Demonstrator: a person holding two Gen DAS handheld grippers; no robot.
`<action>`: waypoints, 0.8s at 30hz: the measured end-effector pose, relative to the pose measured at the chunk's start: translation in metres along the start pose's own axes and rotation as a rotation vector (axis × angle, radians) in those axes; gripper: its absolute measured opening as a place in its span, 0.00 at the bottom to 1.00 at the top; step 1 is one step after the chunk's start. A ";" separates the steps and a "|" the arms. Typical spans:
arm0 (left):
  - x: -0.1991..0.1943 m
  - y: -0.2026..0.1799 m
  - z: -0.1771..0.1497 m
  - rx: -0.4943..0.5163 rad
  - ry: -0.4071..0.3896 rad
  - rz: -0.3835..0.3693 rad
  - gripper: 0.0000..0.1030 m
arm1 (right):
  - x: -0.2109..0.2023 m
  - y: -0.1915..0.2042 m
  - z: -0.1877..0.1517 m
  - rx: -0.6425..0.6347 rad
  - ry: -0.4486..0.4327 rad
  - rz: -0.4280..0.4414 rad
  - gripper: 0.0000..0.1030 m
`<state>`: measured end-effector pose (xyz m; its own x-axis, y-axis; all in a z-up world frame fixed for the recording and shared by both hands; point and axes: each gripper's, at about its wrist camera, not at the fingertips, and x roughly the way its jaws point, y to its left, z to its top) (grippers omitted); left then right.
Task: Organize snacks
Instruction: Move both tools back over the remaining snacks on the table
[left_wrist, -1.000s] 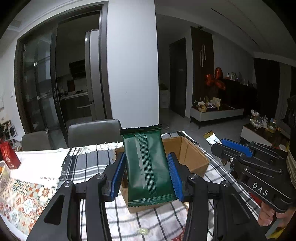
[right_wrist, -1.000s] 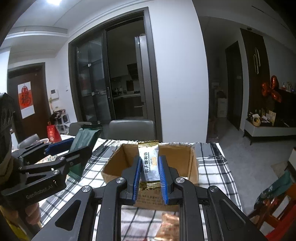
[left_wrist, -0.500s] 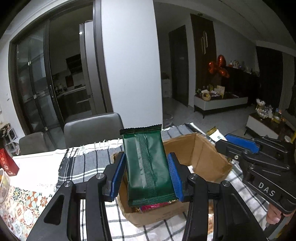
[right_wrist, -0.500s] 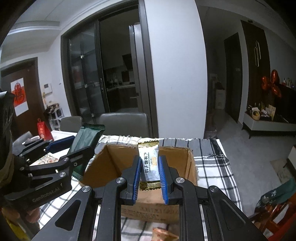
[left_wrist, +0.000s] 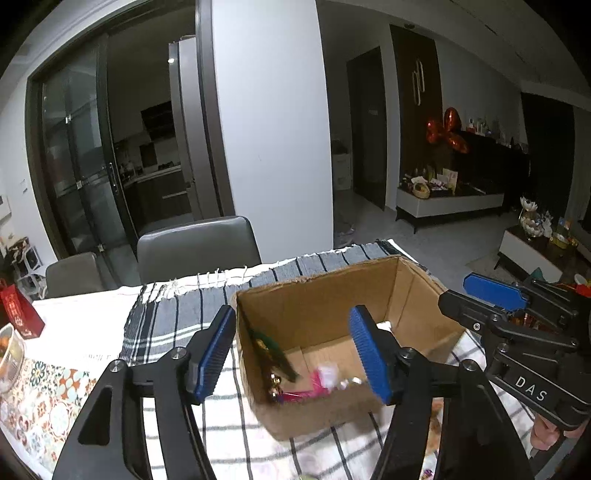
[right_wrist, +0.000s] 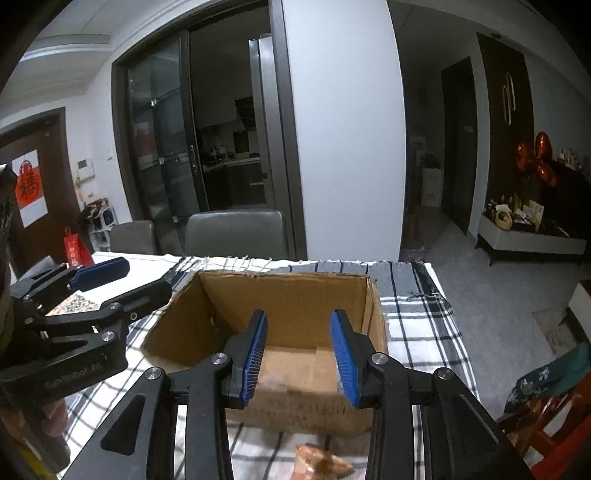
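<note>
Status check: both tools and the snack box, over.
Left tool open, empty. Right tool open, empty. Snacks lie in cardboard box. One wrapped snack outside, before box.

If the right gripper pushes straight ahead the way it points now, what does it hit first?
Most likely the brown cardboard box: the open right gripper points over its near wall into the open top, so it would probably meet the box's inside or far wall. Depth is unclear.

The cardboard box (left_wrist: 332, 295) stands on the tablecloth (left_wrist: 177, 325), which lies on the bench (left_wrist: 74, 314); inside the box, snack packets (left_wrist: 295, 384) lie on its floor toward the near left corner; behind the box, two chairs (right_wrist: 236, 230) stand at the bench's far edge; just before the box, a wrapped snack (right_wrist: 321, 463) lies on the tablecloth; left of the box, well apart, a gift bag (left_wrist: 18, 314) stands on the bench.
</note>
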<state>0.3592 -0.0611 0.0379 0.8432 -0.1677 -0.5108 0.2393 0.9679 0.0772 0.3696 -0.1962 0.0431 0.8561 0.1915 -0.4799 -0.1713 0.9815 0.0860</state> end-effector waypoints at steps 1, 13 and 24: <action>-0.005 0.000 -0.003 -0.004 -0.003 0.000 0.62 | -0.005 0.000 -0.002 -0.004 -0.010 0.002 0.36; -0.066 -0.004 -0.039 -0.035 -0.034 -0.012 0.63 | -0.062 0.016 -0.030 -0.016 -0.070 0.039 0.36; -0.096 -0.005 -0.075 -0.050 -0.008 -0.017 0.63 | -0.087 0.028 -0.067 -0.019 -0.062 0.049 0.36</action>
<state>0.2405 -0.0356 0.0226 0.8429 -0.1858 -0.5050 0.2299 0.9729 0.0258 0.2575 -0.1862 0.0289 0.8752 0.2398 -0.4202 -0.2222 0.9707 0.0913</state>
